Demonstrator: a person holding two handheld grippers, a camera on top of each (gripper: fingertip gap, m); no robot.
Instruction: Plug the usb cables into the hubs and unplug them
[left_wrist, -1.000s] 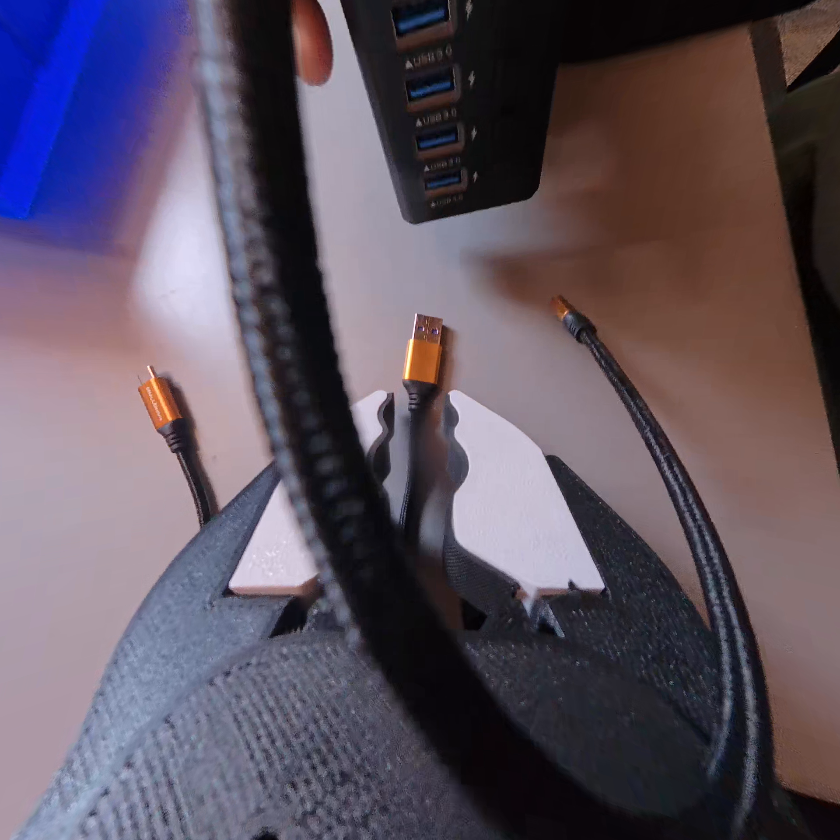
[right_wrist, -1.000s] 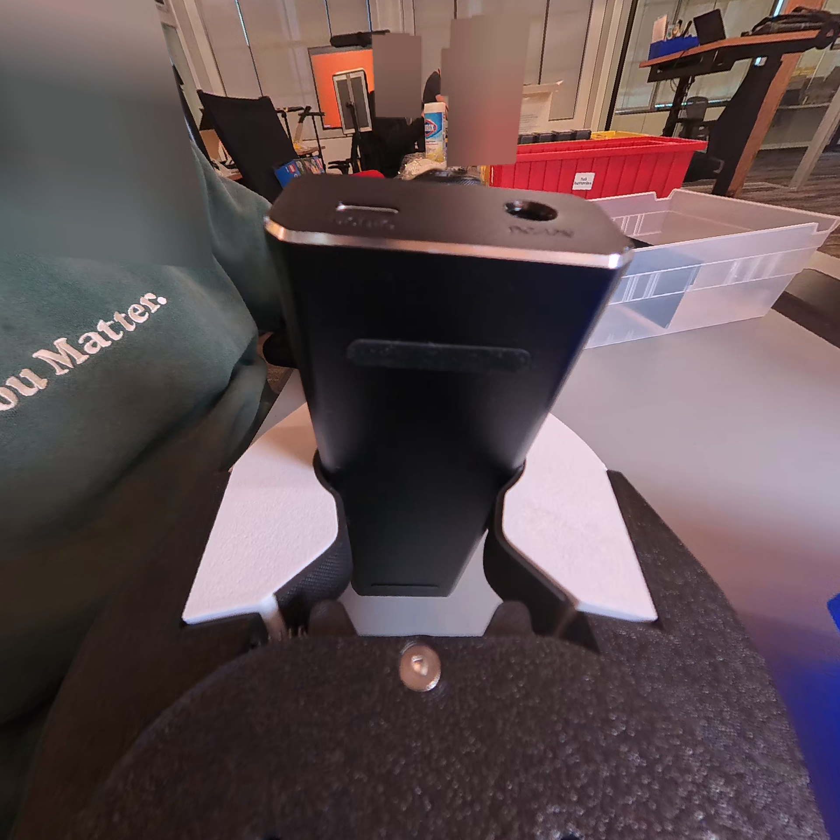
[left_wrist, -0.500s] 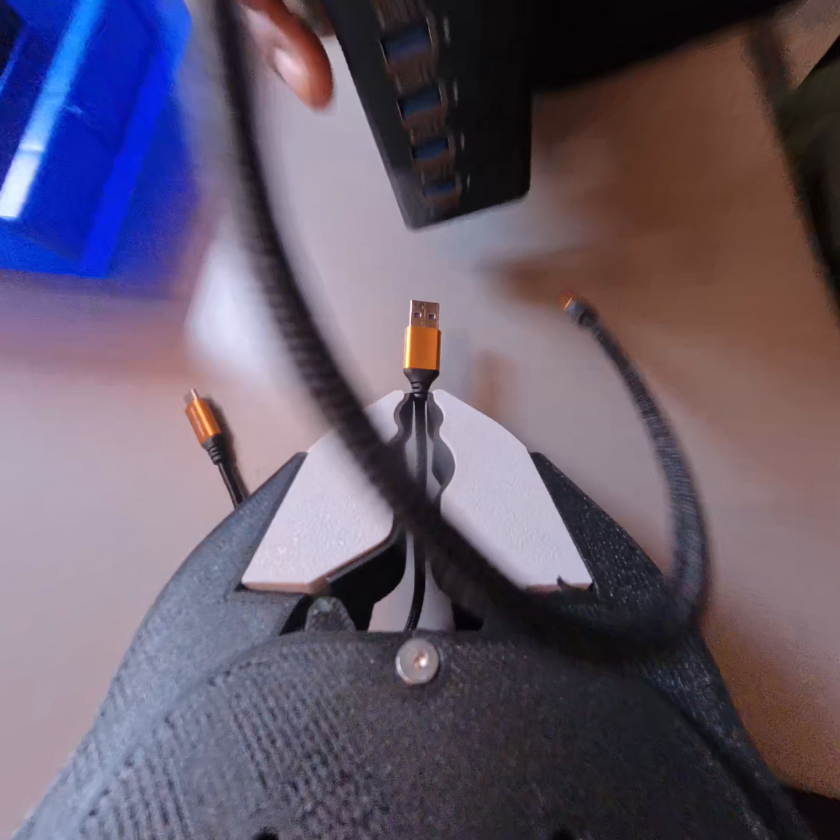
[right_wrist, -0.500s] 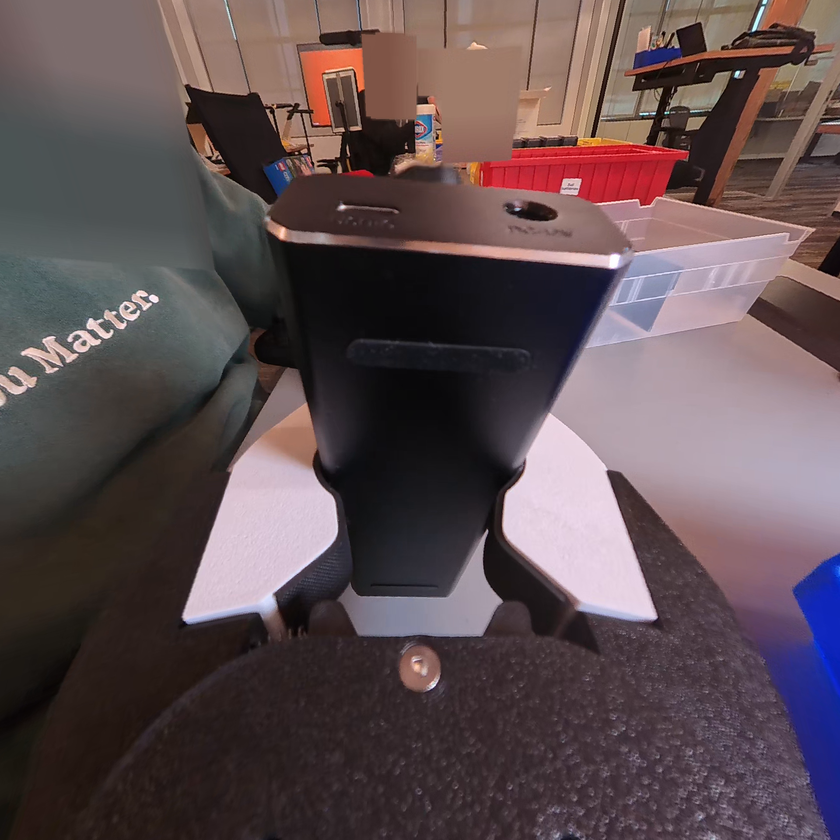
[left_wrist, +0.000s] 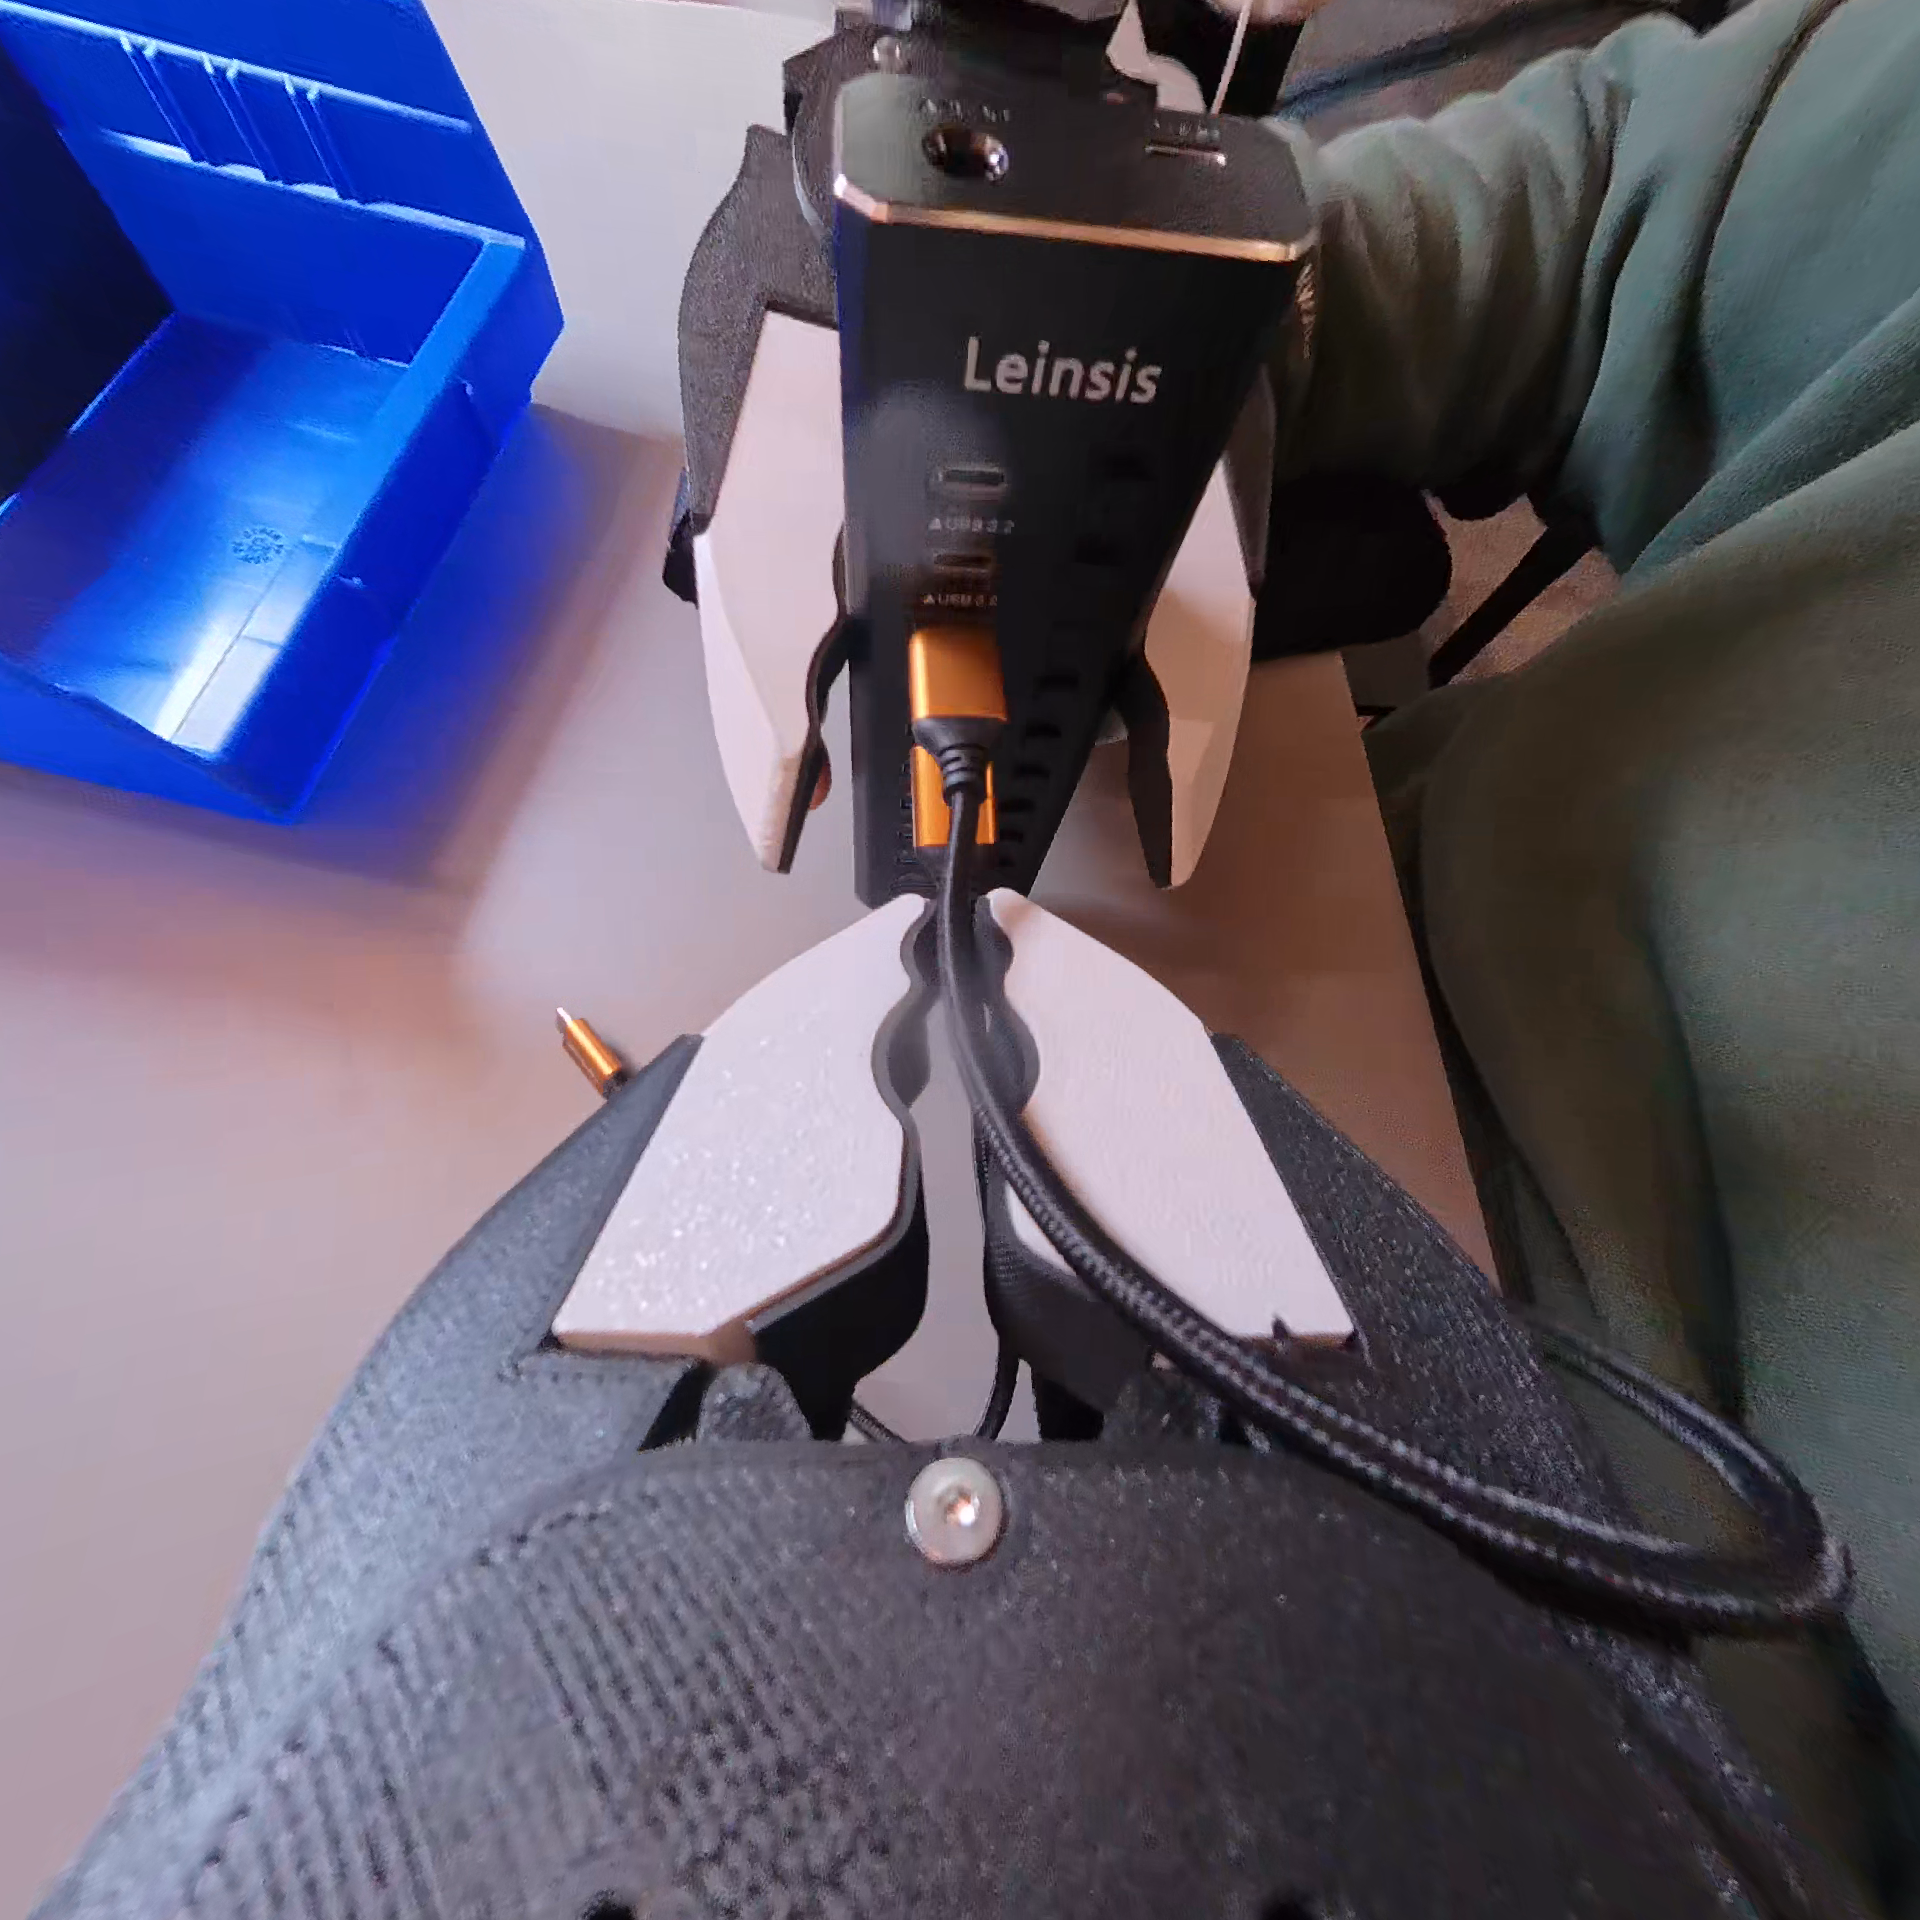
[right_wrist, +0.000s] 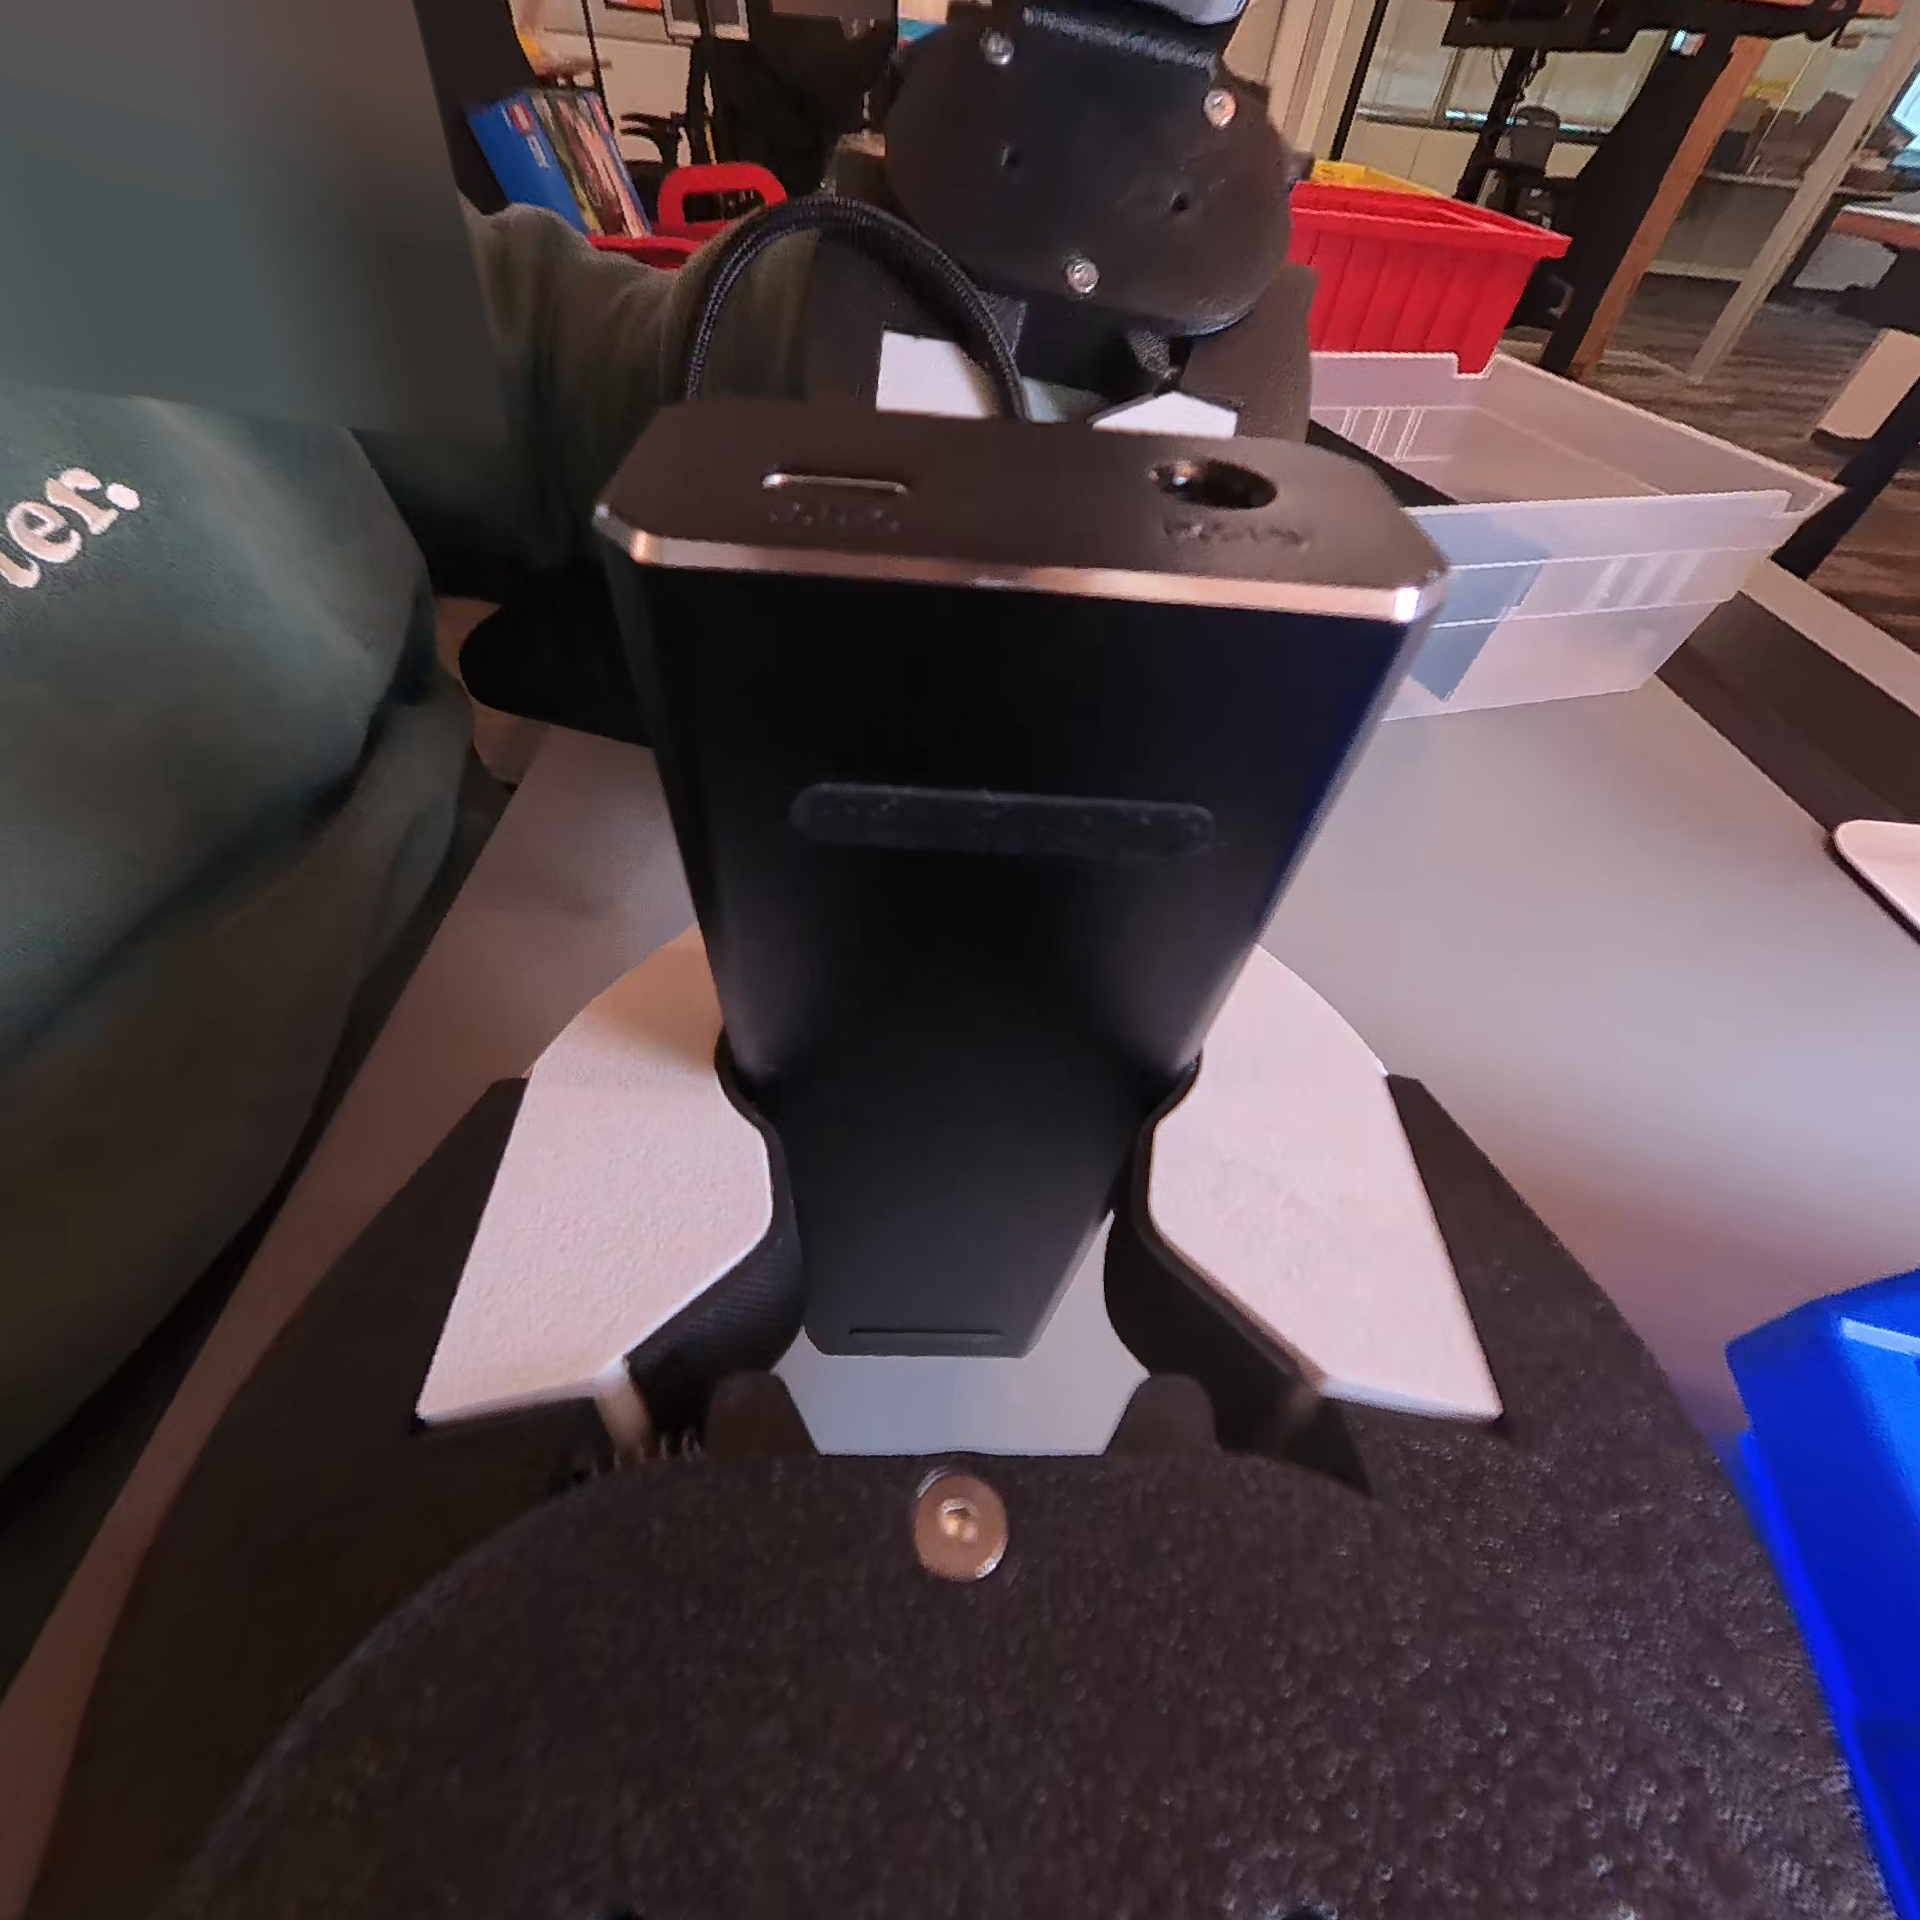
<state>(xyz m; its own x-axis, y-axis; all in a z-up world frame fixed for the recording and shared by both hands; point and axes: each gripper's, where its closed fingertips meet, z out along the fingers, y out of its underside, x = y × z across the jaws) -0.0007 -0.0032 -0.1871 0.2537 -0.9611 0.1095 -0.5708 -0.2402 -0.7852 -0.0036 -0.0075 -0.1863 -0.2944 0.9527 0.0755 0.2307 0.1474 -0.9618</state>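
On my far left the blue bin (left_wrist: 239, 499) is sitting on the table (left_wrist: 260, 1195), and it is looking empty; nearer to me a little orange plug (left_wrist: 584, 1049) is lying on the table, just beside my left claw (left_wrist: 956, 904); my left claw is squeezing almost all the way closed, and it is pinching the black cable (left_wrist: 961, 997) just behind its plug. That orange plug (left_wrist: 956, 675) is sitting in a port on the front of the black hub (left_wrist: 1049, 416), and I am guessing it is in, but I cannot tell if it is pushed all the way; another orange shape is showing just under it, and I cannot tell if that is a second plug or a shine on the hub. The rest of the cable is looping off to my right, over the green sleeve (left_wrist: 1662, 520).

My right claw (right_wrist: 961, 1081) is holding the hub by its two sides, with the hub standing up tall between the white fingers (right_wrist: 613, 1226); the fingers are spread only as wide as the hub.

Here is what I am worrying about; I am holding the cable and not the hard plug, so if I am pulling crooked, the cable may be bending or slipping through my fingers; if I am tugging hard, the hub may be sliding out of my right claw; the loop may also be catching on the sleeve.
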